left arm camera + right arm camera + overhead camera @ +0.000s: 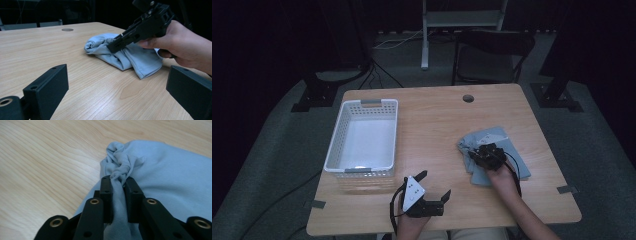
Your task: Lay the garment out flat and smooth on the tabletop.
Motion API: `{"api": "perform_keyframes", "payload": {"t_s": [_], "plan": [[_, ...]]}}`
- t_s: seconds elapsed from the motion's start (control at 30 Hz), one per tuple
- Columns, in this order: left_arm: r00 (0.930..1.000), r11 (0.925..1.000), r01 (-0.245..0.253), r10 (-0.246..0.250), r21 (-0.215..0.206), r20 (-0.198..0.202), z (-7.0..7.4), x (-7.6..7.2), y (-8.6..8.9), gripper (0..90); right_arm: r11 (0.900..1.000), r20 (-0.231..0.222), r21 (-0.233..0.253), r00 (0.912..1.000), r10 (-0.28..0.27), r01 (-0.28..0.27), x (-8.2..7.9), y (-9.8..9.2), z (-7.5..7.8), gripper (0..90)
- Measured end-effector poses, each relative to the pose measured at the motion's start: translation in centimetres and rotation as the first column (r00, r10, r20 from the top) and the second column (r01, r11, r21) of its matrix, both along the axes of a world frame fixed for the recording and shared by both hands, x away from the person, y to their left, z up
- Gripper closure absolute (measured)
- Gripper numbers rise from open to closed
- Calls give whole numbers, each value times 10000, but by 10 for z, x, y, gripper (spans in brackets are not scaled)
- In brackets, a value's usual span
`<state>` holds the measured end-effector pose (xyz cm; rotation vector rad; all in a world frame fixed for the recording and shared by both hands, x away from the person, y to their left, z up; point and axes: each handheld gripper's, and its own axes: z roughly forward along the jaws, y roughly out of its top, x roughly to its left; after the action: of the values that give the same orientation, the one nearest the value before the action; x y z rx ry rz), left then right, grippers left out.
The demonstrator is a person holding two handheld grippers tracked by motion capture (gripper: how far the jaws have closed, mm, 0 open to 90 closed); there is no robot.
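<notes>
Nearest the high camera, your left hand-held gripper [434,185] sits low over the desk's [432,120] near edge, roughly at its middle, with its grey three-cornered plate facing up and its cable looping back toward you. Its two black jaws are spread wide with nothing between them; in the left gripper view [117,95] they frame bare wood, and beyond them lies the cloth with your other hand over it.

Your right hand [501,176] comes in from the near edge toward the desk's right side, holding the right hand-held gripper [485,151] tipped down into the light blue cloth [497,137]. In the right gripper view, its jaws [120,185] are pressed together on a gathered, twisted fold of that cloth [165,172], and the fabric bunches into a knot-like ruffle just past the jaw tips. The rest of the cloth lies crumpled on the wood in the desk's right half, nearer the right edge than the middle, and its bulk rests on the surface.

A white slotted basket [336,136] stands on the desk's left half, close to the left edge, well apart from the cloth. A small round hole [468,98] sits near the desk's far edge.
</notes>
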<state>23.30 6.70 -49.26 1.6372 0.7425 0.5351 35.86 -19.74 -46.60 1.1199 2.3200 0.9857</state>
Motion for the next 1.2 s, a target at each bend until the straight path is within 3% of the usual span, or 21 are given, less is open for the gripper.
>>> {"api": "perform_keyframes", "payload": {"t_s": [0.13,0.23,0.4,0.57,0.7,0.87,1.2], "plan": [[10000,10000,4,-4,9,14,0,0,0,48,9985,116,546,9999,31,-38,-3,2,6,798],[10000,10000,9,-9,-25,12,0,0,0,48,9922,44,1242,10000,60,-65,-2,3,11,799],[10000,10000,-2,2,-35,5,0,0,0,48,9832,-41,1816,9998,219,-208,0,5,18,799],[10000,10000,12,-12,-53,2,0,0,0,48,9614,-153,2731,9991,390,-334,-1,1,28,799],[10000,10000,-10,10,-54,-7,0,0,0,48,9165,-256,3989,9986,457,-317,2,-13,43,799],[10000,10000,2,-2,-40,-24,0,0,0,48,8735,-195,4867,9998,17,80,7,-44,58,799],[10000,10000,-8,8,-23,-40,0,1,0,48,8084,-83,5840,9963,-852,740,1,-116,81,794]]}}
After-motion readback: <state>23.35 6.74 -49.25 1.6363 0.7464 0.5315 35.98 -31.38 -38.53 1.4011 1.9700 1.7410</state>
